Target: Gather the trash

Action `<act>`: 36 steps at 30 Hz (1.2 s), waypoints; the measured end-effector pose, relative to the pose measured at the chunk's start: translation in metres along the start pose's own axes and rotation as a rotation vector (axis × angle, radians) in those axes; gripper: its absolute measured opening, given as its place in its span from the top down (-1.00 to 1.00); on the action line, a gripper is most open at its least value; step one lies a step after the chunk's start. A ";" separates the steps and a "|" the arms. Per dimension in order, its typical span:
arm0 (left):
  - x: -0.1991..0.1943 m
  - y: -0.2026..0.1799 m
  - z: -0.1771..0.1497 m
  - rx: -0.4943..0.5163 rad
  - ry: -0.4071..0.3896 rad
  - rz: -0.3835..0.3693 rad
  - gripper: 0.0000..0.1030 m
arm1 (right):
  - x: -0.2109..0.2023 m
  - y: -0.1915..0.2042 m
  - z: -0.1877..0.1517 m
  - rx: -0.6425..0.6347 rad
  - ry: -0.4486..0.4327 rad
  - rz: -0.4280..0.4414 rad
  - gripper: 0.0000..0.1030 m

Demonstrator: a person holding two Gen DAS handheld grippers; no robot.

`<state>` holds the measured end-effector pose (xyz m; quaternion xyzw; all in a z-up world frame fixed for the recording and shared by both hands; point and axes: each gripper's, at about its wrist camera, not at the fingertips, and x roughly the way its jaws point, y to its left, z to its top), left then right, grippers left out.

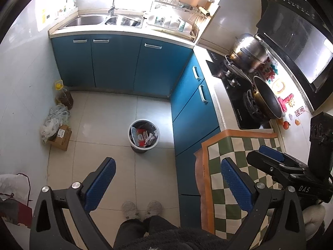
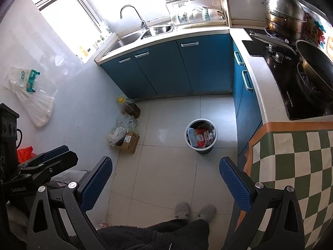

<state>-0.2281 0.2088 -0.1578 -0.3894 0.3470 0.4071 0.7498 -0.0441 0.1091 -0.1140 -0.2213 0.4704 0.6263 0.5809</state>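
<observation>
Grey trash bin [image 1: 144,135] stands mid-floor, full, near the blue cabinets [image 1: 116,62]. Left gripper [image 1: 166,179] and right gripper [image 2: 165,179] both spread wide, empty. Approach from above, pinch the liner rim, not the contents.

floor tiles [image 2: 166,166]: glossy | sink [image 1: 87,19]: shiny metal | box [image 1: 62,137]: matt cardboard | pot [image 1: 249,52]: polished steel

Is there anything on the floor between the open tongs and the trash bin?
Nothing visible. Bare floor tiles lie between both tongs, left and right, and the trash bin. The cardboard box and bags sit off by the wall.
</observation>
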 end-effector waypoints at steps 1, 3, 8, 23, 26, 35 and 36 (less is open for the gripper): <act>0.000 -0.001 0.000 0.000 -0.001 -0.002 -1.00 | 0.000 0.000 0.000 0.000 0.000 0.001 -1.00; -0.001 -0.001 0.000 0.002 -0.001 -0.002 -1.00 | 0.000 -0.001 0.001 -0.001 0.001 0.003 -1.00; 0.000 -0.003 0.002 0.003 -0.001 -0.005 -1.00 | 0.000 -0.001 0.001 -0.003 0.001 0.012 -1.00; -0.001 -0.008 0.005 0.011 -0.005 -0.002 -1.00 | -0.003 0.000 0.001 -0.003 0.004 0.027 -1.00; -0.001 -0.007 0.003 0.009 -0.005 -0.002 -1.00 | -0.003 -0.001 0.000 -0.003 0.005 0.029 -1.00; -0.004 -0.012 0.005 0.017 -0.018 0.006 -1.00 | -0.004 -0.001 -0.001 -0.005 0.006 0.032 -1.00; -0.005 -0.013 0.006 0.022 -0.019 0.006 -1.00 | -0.004 -0.002 -0.002 -0.005 0.005 0.031 -1.00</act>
